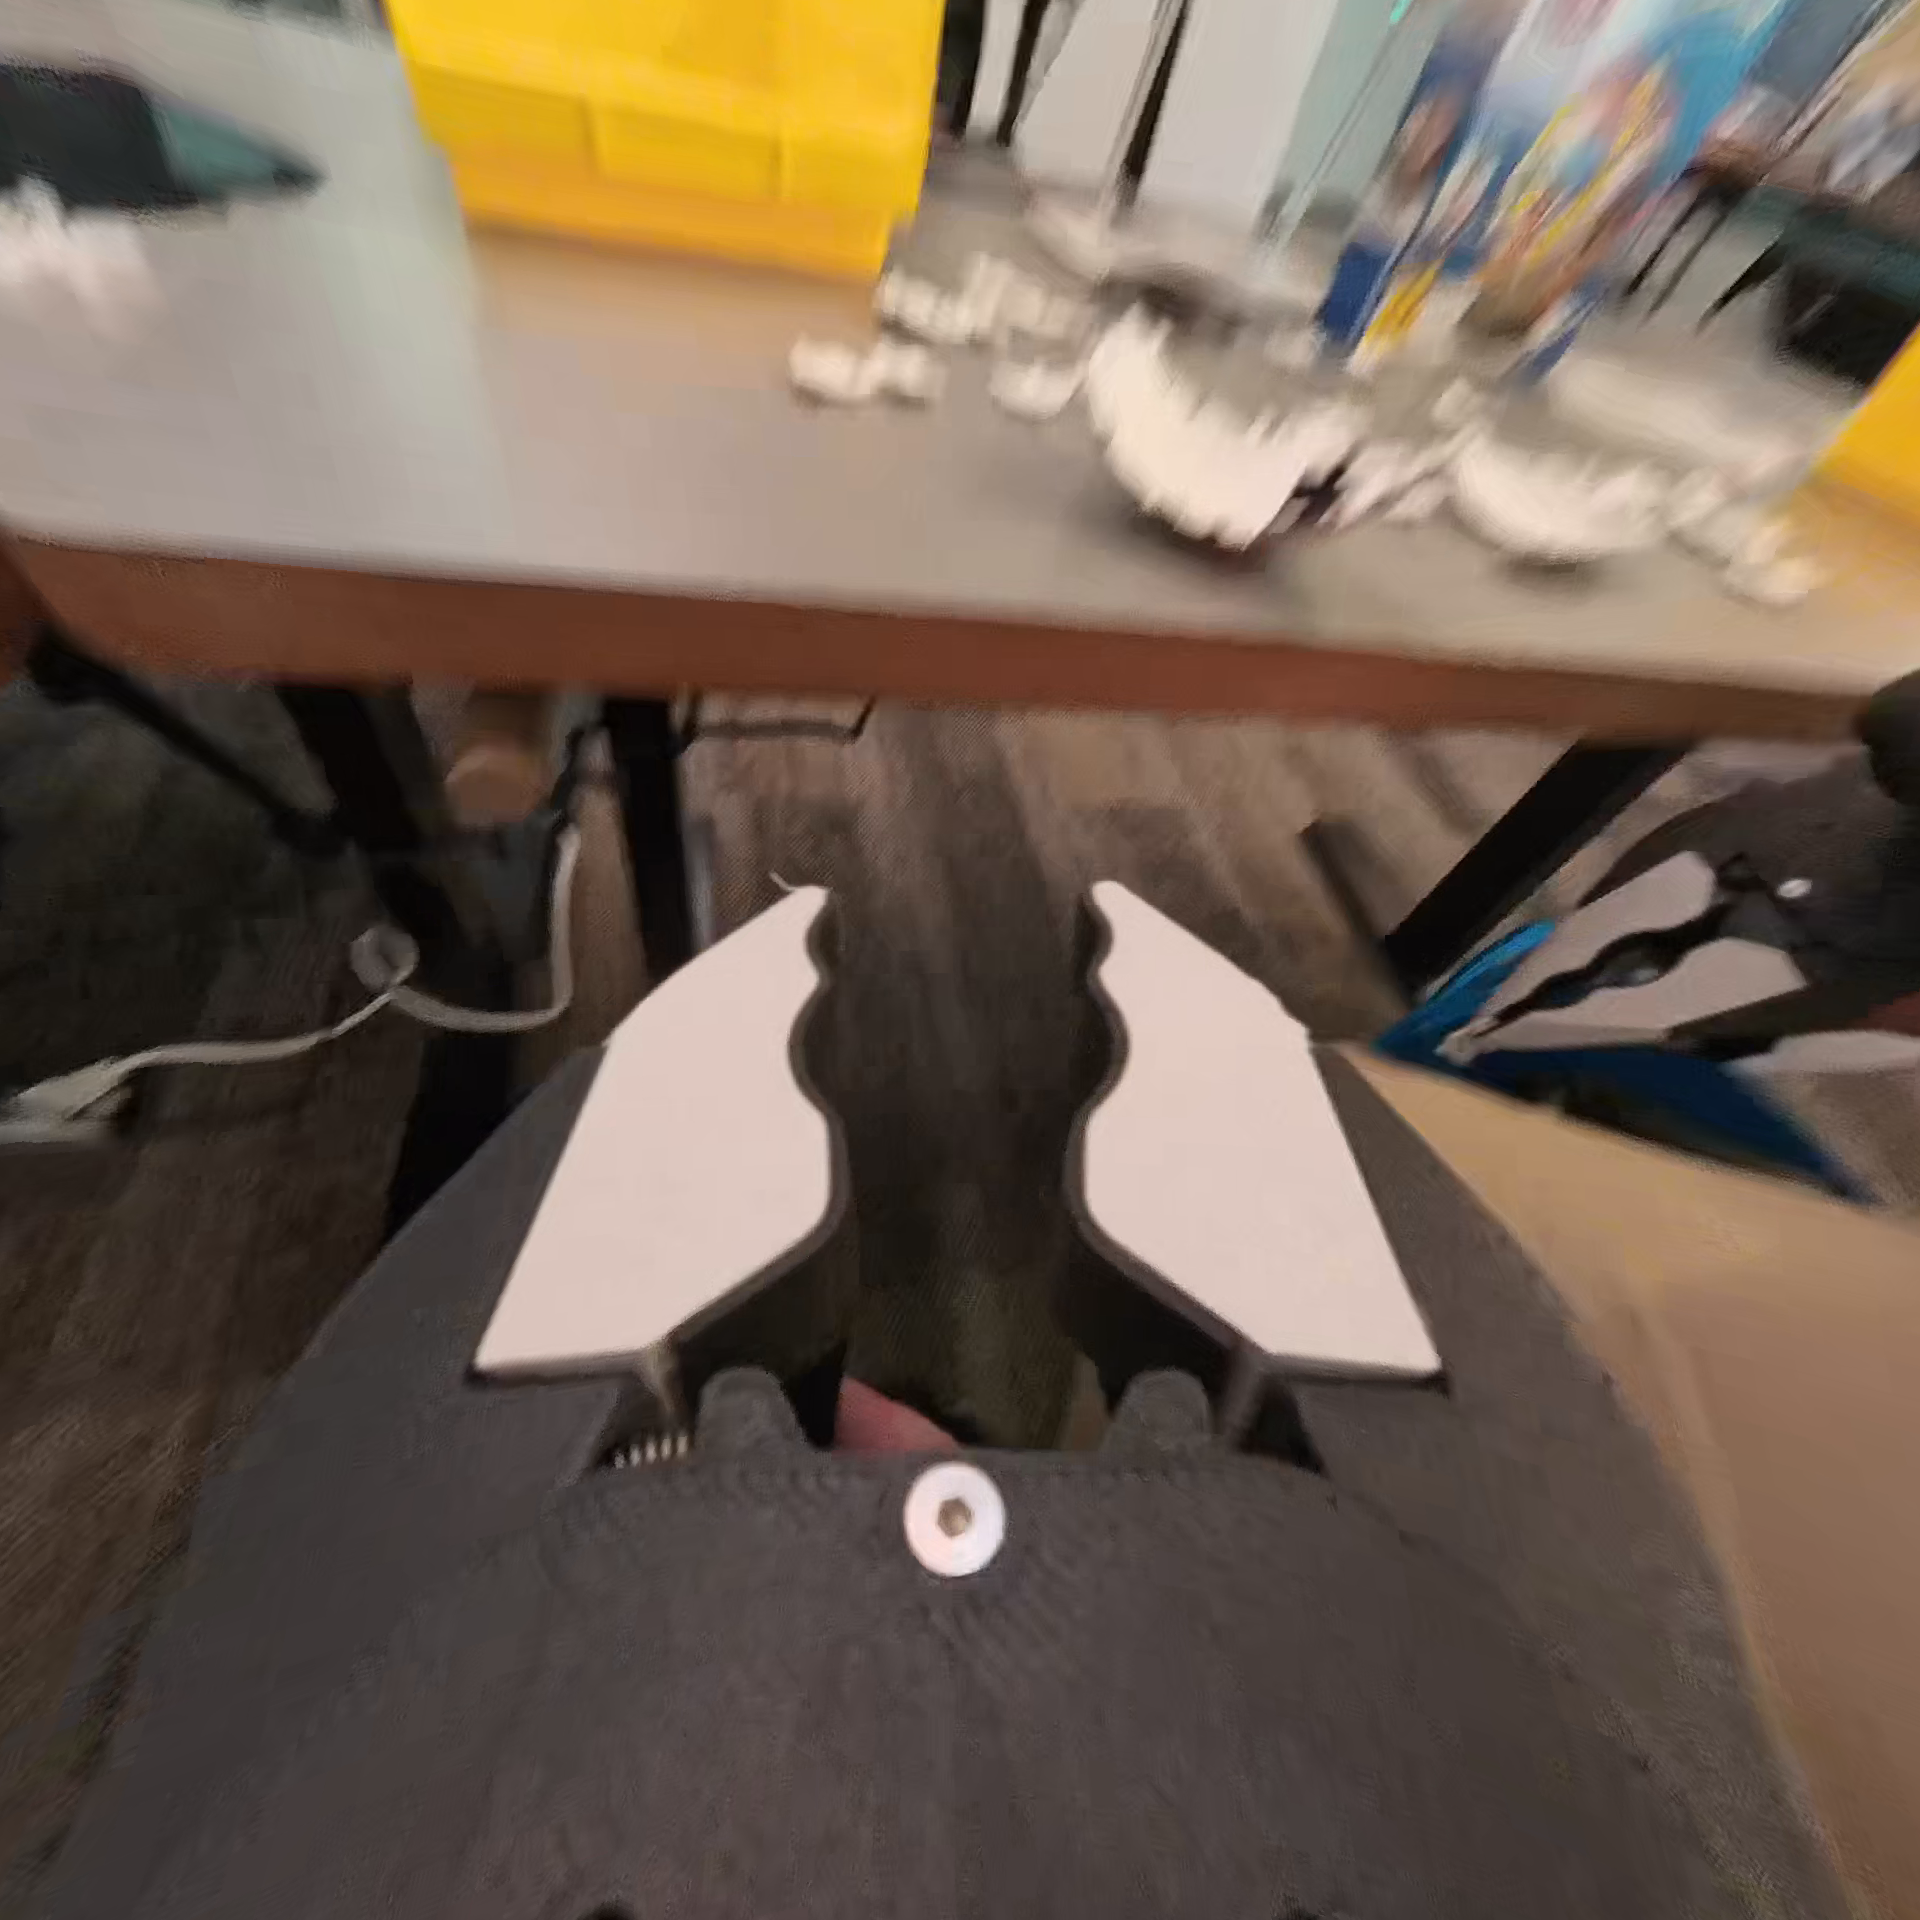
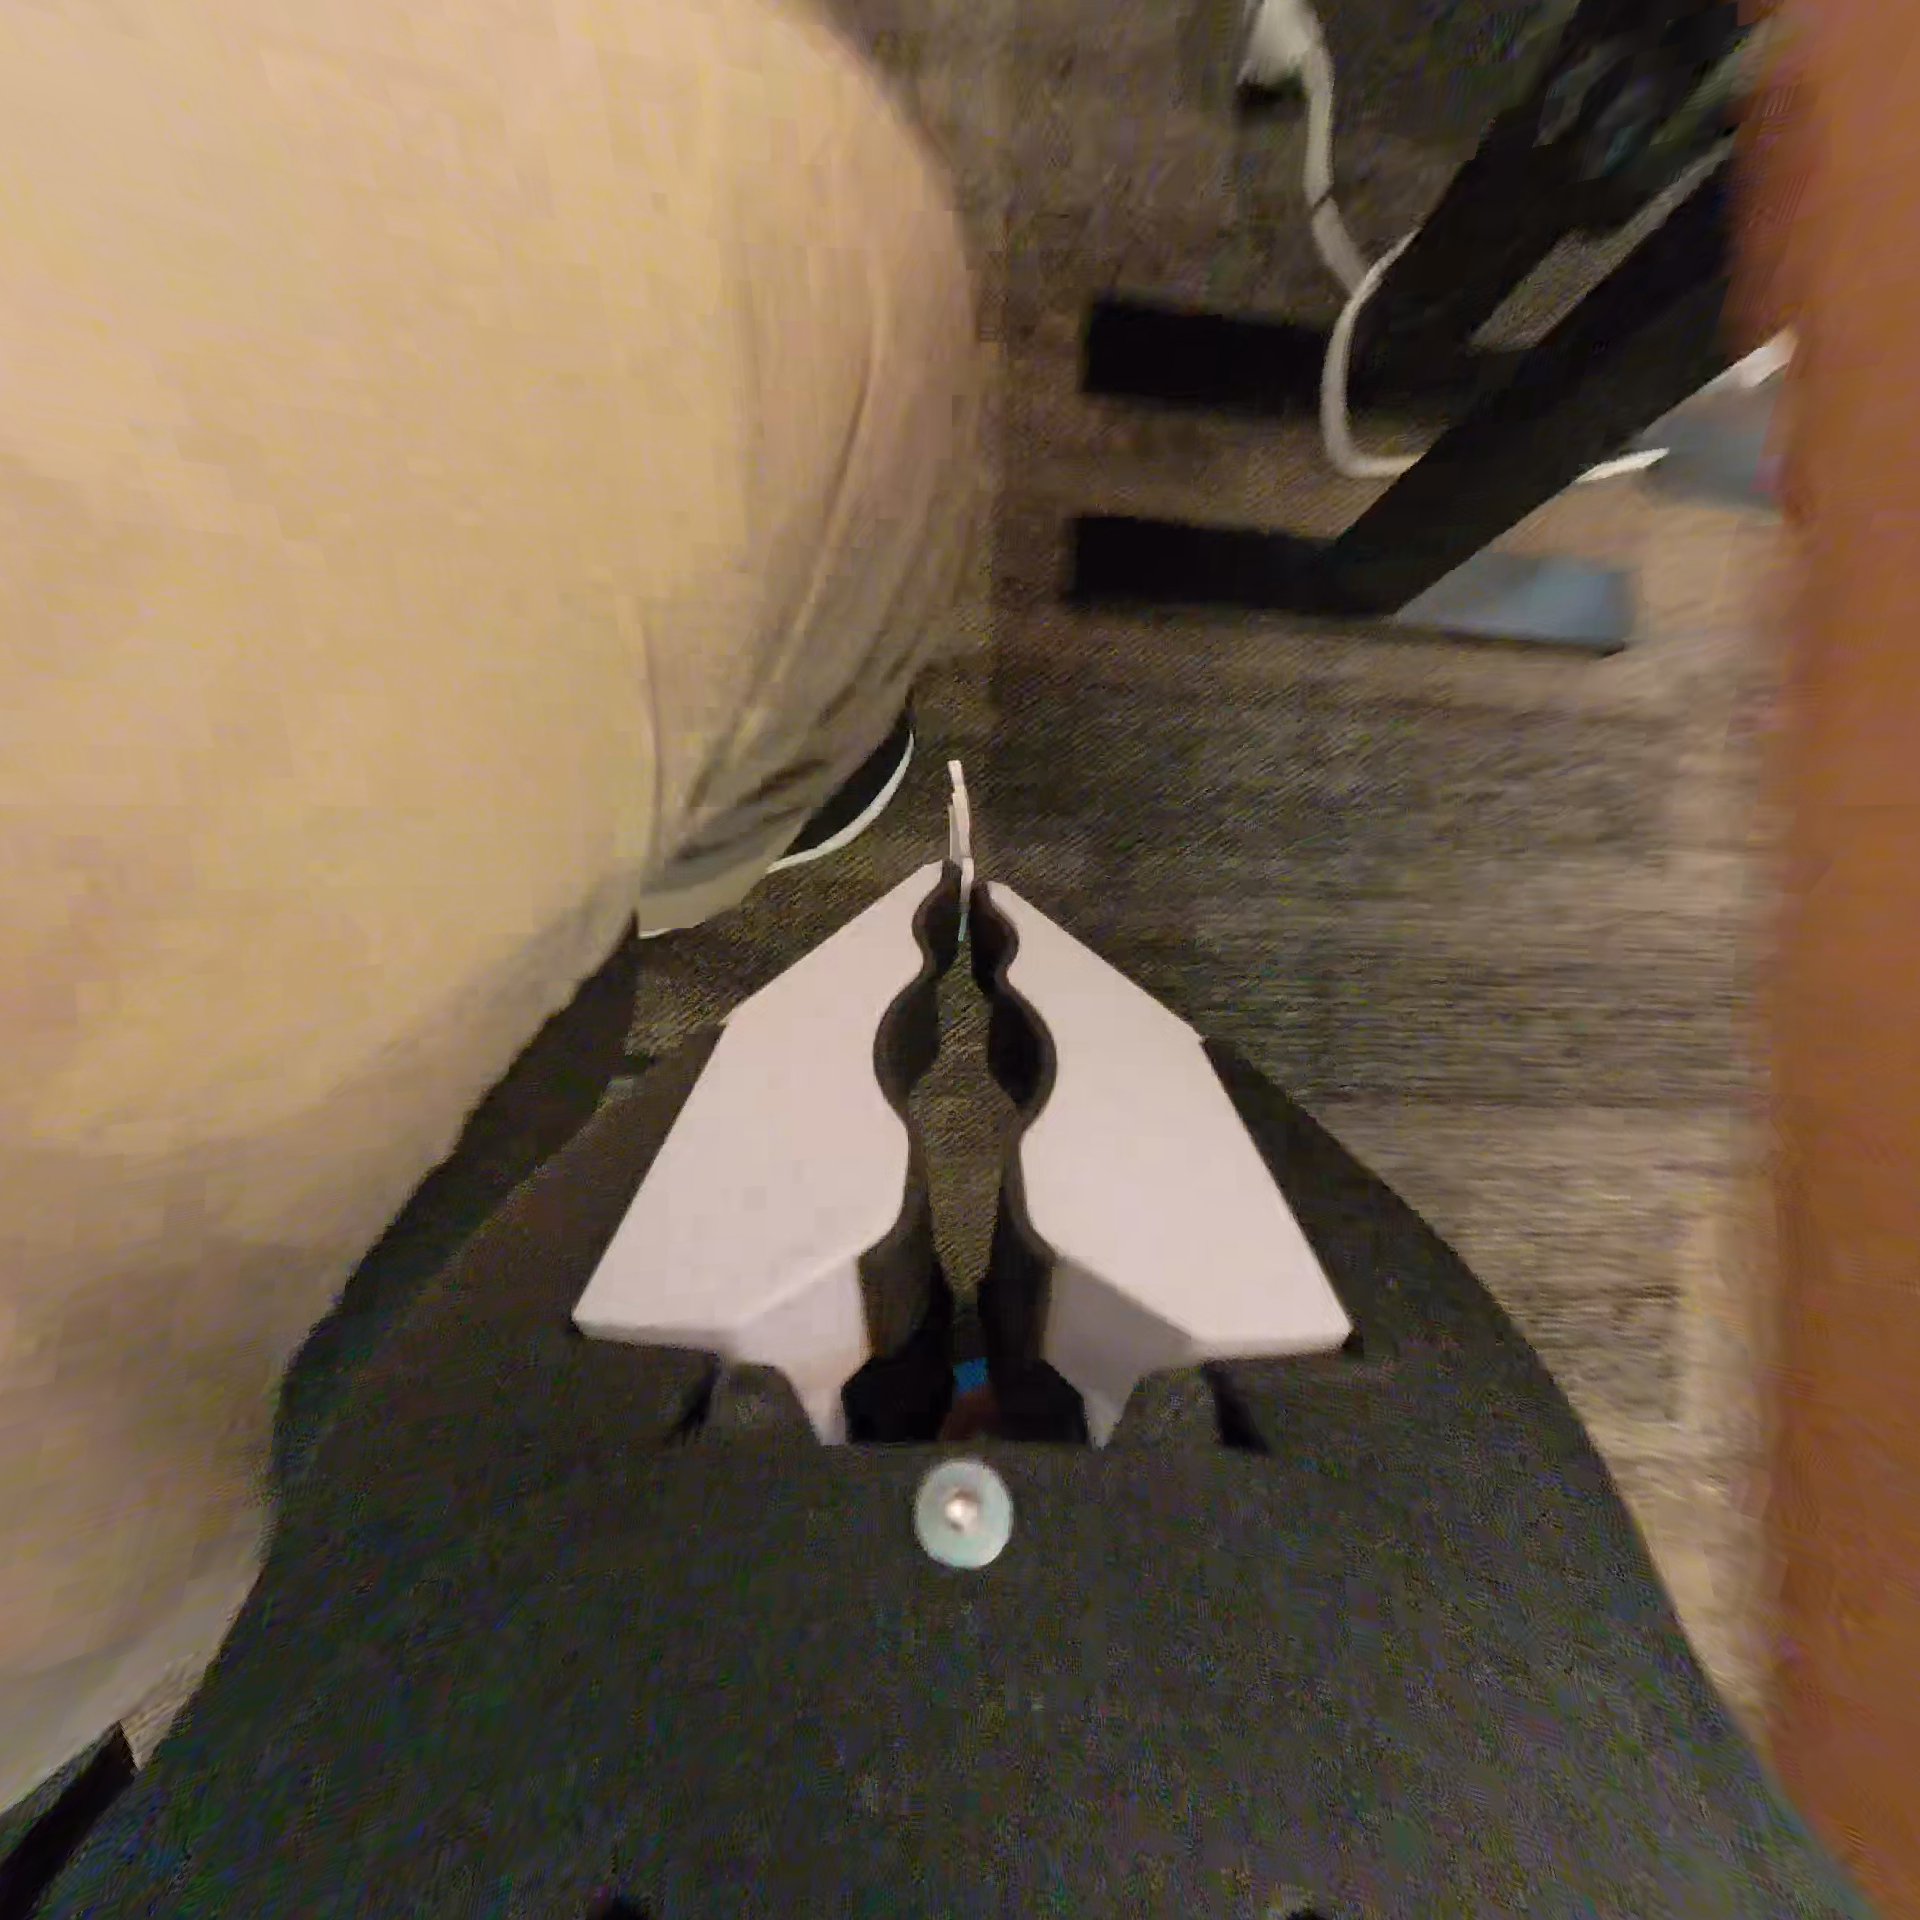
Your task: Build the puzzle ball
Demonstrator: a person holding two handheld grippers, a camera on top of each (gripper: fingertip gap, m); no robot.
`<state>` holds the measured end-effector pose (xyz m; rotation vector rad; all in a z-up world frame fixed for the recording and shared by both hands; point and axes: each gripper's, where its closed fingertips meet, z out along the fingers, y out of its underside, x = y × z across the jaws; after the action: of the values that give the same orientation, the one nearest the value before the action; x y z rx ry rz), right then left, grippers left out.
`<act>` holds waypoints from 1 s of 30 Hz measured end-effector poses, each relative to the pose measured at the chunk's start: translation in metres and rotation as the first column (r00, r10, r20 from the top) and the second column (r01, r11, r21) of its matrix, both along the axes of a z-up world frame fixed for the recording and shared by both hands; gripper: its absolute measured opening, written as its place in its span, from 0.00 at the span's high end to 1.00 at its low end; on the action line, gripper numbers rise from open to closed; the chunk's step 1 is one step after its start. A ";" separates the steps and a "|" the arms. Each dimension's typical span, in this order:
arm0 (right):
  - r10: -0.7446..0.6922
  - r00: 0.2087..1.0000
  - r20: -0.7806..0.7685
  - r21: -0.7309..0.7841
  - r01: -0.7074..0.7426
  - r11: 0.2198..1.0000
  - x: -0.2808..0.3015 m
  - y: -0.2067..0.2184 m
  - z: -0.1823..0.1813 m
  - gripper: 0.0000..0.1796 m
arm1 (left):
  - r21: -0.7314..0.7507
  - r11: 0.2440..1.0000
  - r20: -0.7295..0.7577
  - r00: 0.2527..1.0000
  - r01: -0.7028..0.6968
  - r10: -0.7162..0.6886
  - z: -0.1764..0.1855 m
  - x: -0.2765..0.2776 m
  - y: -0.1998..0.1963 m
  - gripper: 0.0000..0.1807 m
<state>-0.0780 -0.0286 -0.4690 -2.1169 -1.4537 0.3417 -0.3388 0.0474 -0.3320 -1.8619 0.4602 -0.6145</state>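
White curved puzzle pieces (image 1: 935, 332) lie blurred on the grey table (image 1: 416, 416). Beside them sit two white bowl-like partial shells (image 1: 1216, 436) of the puzzle ball. My left gripper (image 1: 961, 904) is open and empty, held below the table's front edge over the carpet. My right gripper (image 2: 964, 894) is shut on a thin white puzzle piece (image 2: 957, 805), seen edge-on and sticking out past the tips. It is low over the carpet beside the table. It also shows in the left wrist view (image 1: 1507, 1023), at the right, below the table.
A yellow bin (image 1: 675, 114) stands at the back of the table, and a colourful box (image 1: 1507, 187) behind the shells. A person's beige trouser leg (image 2: 416, 520) fills the left of the right wrist view. Black table legs (image 2: 1538, 395) and white cables (image 2: 1340, 343) lie ahead on the carpet. My hands' fingertips stand some 30 cm from each other.
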 end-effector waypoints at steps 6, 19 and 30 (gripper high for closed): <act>-0.088 0.976 -0.198 0.245 0.136 0.960 0.012 0.007 0.164 1.00 | 0.134 0.989 0.120 0.990 0.054 -0.070 0.088 0.031 0.009 0.79; -0.383 0.611 -0.693 -0.341 0.190 0.921 0.016 0.174 0.252 1.00 | 0.115 0.963 0.105 0.961 0.244 -0.256 0.109 0.111 0.148 0.61; -0.564 0.435 -0.702 -0.603 0.059 0.796 0.015 0.205 0.246 1.00 | -0.148 0.864 -0.031 0.871 0.482 -0.491 0.080 0.146 0.181 0.64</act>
<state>-0.0634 0.1766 -0.2225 -1.9685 -0.3101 1.5232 -0.1933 0.2282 -0.2516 -1.9062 0.9749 -0.9407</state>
